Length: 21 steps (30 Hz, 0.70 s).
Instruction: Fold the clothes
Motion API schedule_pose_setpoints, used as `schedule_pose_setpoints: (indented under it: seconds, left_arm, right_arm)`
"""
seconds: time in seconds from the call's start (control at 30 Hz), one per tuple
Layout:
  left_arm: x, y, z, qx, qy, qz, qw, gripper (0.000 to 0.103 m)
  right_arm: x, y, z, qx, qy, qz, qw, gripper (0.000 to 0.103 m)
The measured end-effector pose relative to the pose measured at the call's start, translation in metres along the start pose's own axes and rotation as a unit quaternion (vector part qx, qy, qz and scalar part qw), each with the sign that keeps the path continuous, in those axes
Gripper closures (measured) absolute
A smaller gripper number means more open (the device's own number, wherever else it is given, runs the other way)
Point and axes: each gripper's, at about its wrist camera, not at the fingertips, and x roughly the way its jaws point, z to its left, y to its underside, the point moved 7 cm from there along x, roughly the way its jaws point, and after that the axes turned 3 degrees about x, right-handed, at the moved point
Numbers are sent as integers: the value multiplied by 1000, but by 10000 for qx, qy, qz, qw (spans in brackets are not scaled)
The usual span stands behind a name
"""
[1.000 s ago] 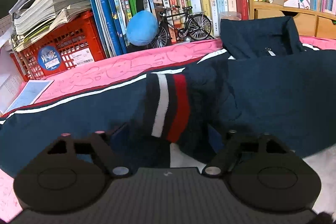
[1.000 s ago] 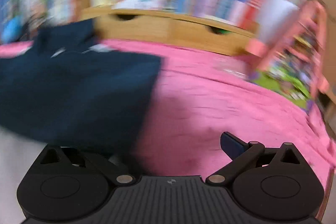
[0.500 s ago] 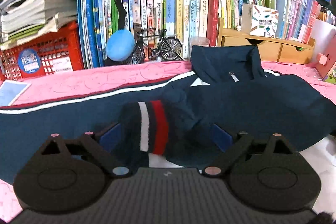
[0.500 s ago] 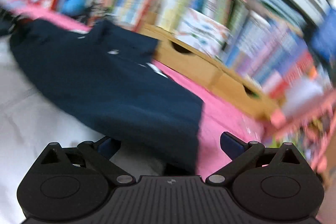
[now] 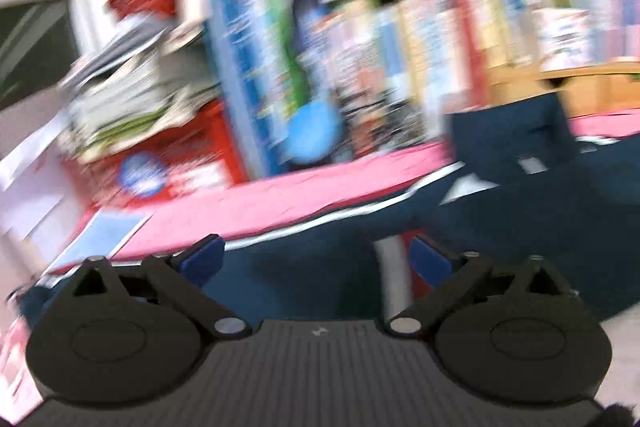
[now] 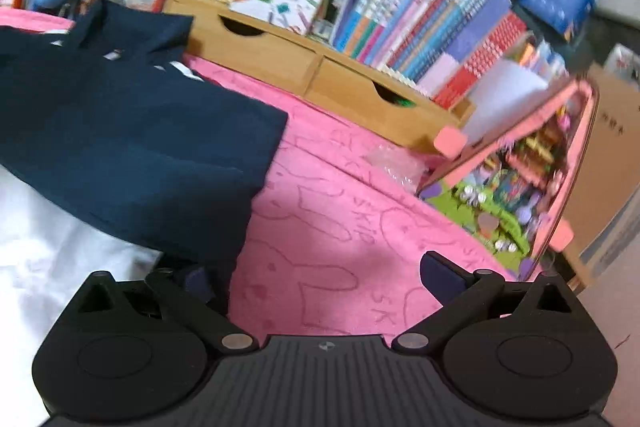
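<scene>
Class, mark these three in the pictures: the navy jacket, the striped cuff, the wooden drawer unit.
navy jacket [image 6: 132, 143], right wrist view, on its flat body panel.
striped cuff [image 5: 394, 279], left wrist view, on its white stripe.
wooden drawer unit [image 6: 280, 57], right wrist view, on a drawer front.

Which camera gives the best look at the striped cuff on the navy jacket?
The left wrist view. The striped cuff shows its white and red bands beside the left gripper's right finger, though motion-blurred. The right wrist view shows only the navy jacket's plain body and collar, no cuff.
</scene>
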Motion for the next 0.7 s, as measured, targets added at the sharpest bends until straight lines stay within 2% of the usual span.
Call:
schedule_pose_setpoints:
  seconds: [0.13,0.23,0.3,0.37,0.53,0.63,0.7]
  left_arm:
    - [20,9,-29,189,150,142,9996,2]
    - [38,23,-39,275,136,380,9988,2]
    - [47,32,-42,346,179,509,9979,2]
    - [47,33,-42,292,271,530,9978,0]
    - [52,36,-33,-75,637,694,9955,0]
    - [58,37,-21,-642,1116,871,9878,0]
    - [58,38,-16,-891,1297,906,9834,0]
  right_arm:
    - [-31,-29,37,-152,-939,-514,9941,1]
    - [-41,-57,68,69,-1793,-766,9808,1]
    - [-34,-76,89,432,-2289,-713,9699,1]
    - [-12,-94,115,735,-2578,-521,9620,1]
    - [72,-118,167,1121,-2353,286,9650,9]
    - [103,-110,155,1112,-1832,455,9757,5]
    - [119,-101,120,1146,-1194,468,9851,3]
